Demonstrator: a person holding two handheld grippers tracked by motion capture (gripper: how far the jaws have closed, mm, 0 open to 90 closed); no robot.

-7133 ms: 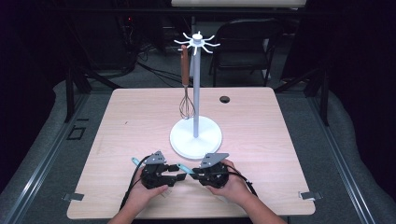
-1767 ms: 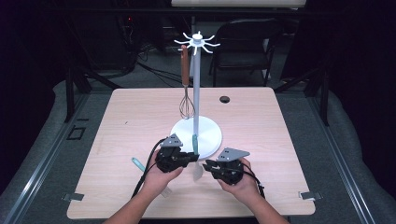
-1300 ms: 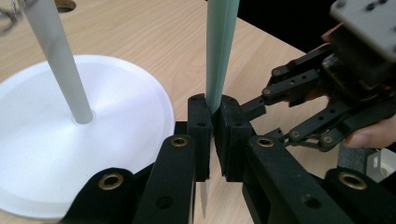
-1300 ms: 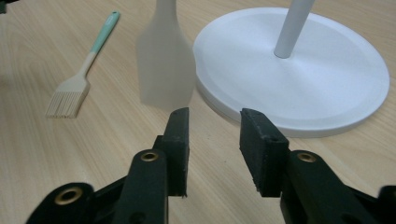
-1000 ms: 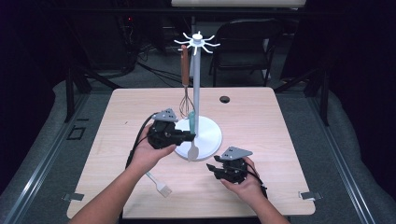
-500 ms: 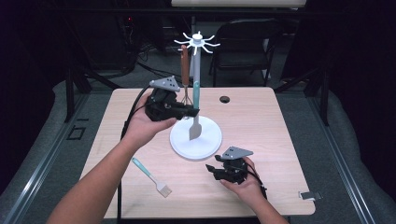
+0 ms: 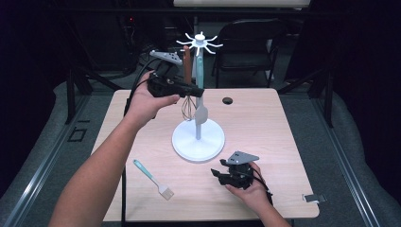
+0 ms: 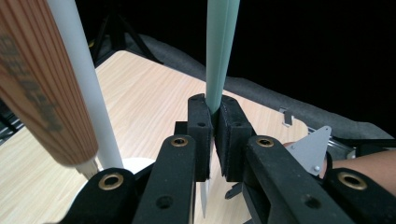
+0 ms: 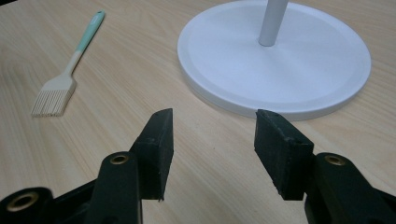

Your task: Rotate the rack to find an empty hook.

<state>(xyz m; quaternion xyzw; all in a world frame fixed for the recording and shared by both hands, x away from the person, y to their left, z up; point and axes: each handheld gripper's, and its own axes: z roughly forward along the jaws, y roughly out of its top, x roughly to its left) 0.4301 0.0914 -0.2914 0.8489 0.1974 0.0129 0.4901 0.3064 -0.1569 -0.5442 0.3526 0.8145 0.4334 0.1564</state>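
Left gripper [image 7: 196,90] is raised beside the top of the rack, jaws clamped tight on the mint-green handle of a spatula [image 7: 200,94]. In the left gripper view the handle [image 8: 222,51] rises straight up out of the pinch between the pads, and a pale sliver of the blade end hangs below them.

Risks, as judgement:
- Grip sits partway down a thin smooth handle, so the spatula could pivot or slide in the pads if it bumps the rack pole [image 8: 79,79], which stands just left of the jaws.
- The wooden-handled whisk [image 7: 187,85] hangs close on that same side; a sideways swing could knock it off its hook.
- The handle's top has to meet one of the thin white hooks [image 7: 200,41] above the jaws. I cannot tell whether the handle has a hanging hole or whether it is lined up, so a miss or a drop onto the base [image 7: 198,140] is possible.
- Letting go before the hook bears the weight would let it fall.

Spatula look: slim, flat, mint handle, pale grey-white blade, hanging roughly upright, blade down near the pole.

Right gripper [image 9: 212,140] rests low on the table [image 7: 265,123], jaws wide apart, nothing between them; the base is just ahead of them, and a pastry brush [image 9: 70,74] lies well off to their left.
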